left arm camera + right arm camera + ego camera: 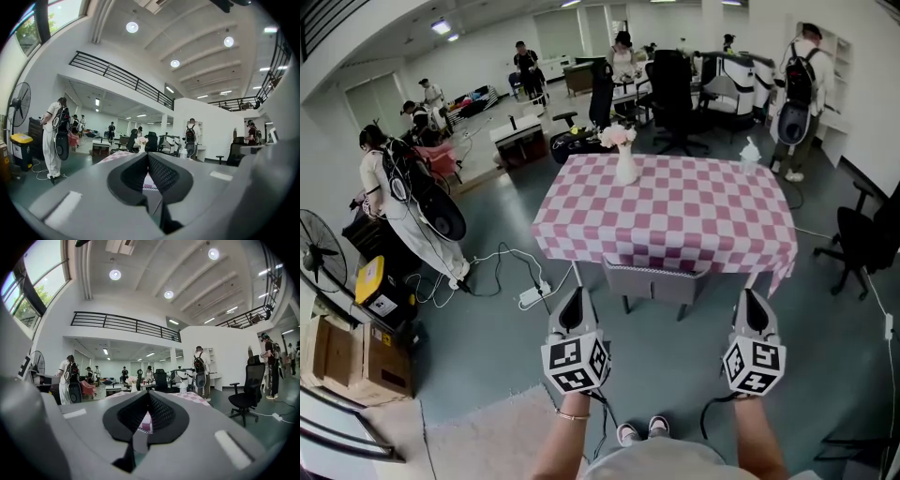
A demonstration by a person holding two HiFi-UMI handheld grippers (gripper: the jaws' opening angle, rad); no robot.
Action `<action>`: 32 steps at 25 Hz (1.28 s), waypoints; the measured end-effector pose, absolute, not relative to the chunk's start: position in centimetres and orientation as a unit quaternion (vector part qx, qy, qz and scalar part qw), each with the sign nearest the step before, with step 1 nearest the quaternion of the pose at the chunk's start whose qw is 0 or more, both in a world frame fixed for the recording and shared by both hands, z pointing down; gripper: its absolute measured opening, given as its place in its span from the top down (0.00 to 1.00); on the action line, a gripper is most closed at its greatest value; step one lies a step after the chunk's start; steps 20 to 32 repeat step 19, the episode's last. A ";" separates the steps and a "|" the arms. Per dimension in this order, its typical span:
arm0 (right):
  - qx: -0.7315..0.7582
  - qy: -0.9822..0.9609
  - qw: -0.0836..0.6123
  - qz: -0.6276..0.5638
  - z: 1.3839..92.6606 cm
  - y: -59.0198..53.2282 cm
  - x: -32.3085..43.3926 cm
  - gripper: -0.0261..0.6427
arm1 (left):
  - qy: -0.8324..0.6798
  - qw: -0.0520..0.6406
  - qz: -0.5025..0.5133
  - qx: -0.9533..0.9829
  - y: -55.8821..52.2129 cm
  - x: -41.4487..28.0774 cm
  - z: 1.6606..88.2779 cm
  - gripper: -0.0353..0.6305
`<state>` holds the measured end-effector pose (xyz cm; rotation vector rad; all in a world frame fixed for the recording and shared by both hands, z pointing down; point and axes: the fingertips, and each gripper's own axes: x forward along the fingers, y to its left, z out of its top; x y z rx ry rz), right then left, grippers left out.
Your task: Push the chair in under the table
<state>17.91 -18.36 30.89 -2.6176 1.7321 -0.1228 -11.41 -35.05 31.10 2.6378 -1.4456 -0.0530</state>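
Checked worktop [675, 211] mid-room; chair [654, 279] tucked under its near edge, grey backrest showing. Both forearms out level, side by side. The left claw [575, 293] and right claw [752, 296] flank the backrest, not touching, jaws together, empty.

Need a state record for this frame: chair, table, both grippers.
chair: grey, backrest at table's near edge, seat under the cloth
table: pink checked cloth, vase of flowers near far edge
left gripper: shut, empty, left of chair, apart from it
right gripper: shut, empty, right of chair, apart from it
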 end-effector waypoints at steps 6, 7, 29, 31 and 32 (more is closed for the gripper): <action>-0.833 0.551 0.003 -0.051 31.7 -18.2 18.2 0.95 | -0.477 0.067 -0.013 0.876 -34.8 -11.1 31.7 0.94; -0.833 0.550 0.002 -0.054 31.9 -18.2 18.2 0.95 | -0.477 0.068 -0.012 0.876 -34.8 -11.0 31.8 0.94; -0.830 0.554 -0.002 -0.060 32.5 -18.0 18.6 0.95 | -0.481 0.066 -0.006 0.874 -34.8 -10.9 32.4 0.95; -0.830 0.554 -0.002 -0.060 32.5 -18.0 18.6 0.95 | -0.481 0.066 -0.006 0.874 -34.8 -10.9 32.4 0.95; -0.830 0.554 -0.002 -0.060 32.5 -18.0 18.6 0.95 | -0.481 0.066 -0.006 0.874 -34.8 -10.9 32.4 0.95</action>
